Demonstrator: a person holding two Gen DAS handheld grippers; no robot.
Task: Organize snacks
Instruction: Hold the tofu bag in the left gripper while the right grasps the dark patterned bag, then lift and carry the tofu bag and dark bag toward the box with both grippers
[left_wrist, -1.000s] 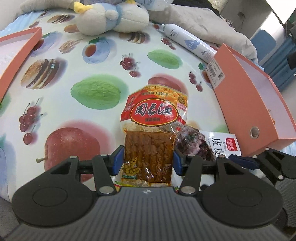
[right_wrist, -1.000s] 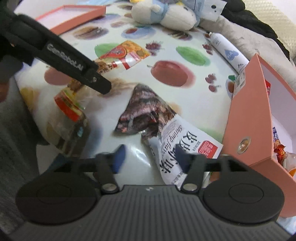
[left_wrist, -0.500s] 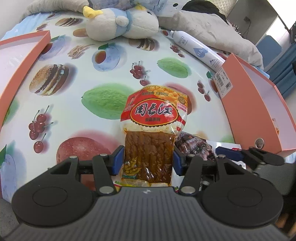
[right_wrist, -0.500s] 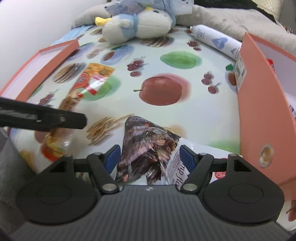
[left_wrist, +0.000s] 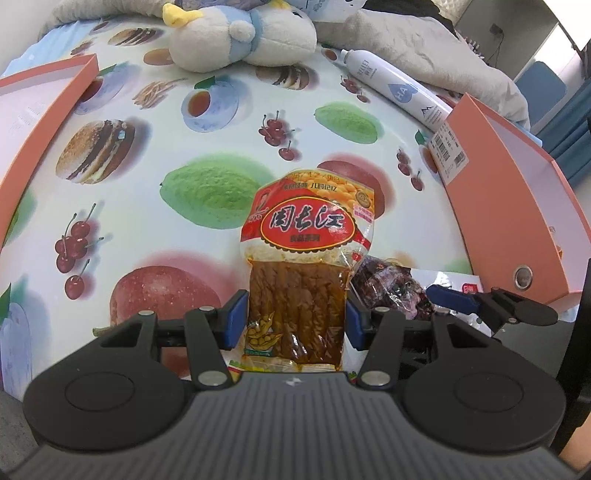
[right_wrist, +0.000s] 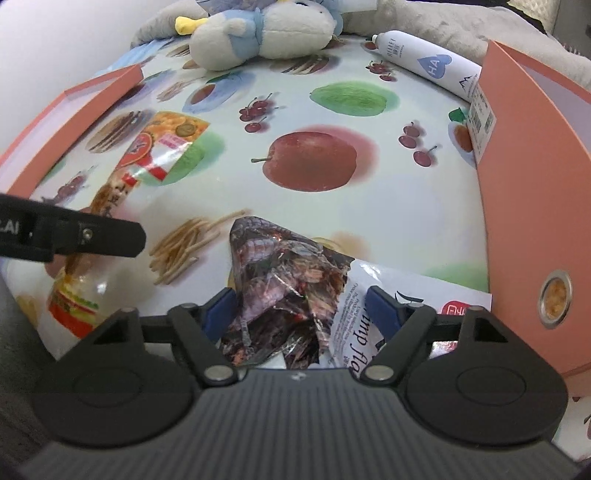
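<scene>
My left gripper is shut on a red-and-orange bean-curd snack packet, its blue pads against the packet's sides. The packet also shows in the right wrist view. My right gripper is open, its fingers on either side of a dark shiny snack bag that lies on the fruit-print cloth. A white shrimp-flavour packet lies partly under the dark bag. The dark bag also shows in the left wrist view, with a right gripper finger beside it.
An open orange box stands at the right, with snacks inside. An orange box lid lies at the left. A plush toy and a white spray bottle lie at the back. Grey bedding lies behind.
My right gripper has swung over and closed in around the dark snack bag. My left gripper has kept its hold on the bean-curd packet and drawn back a little.
</scene>
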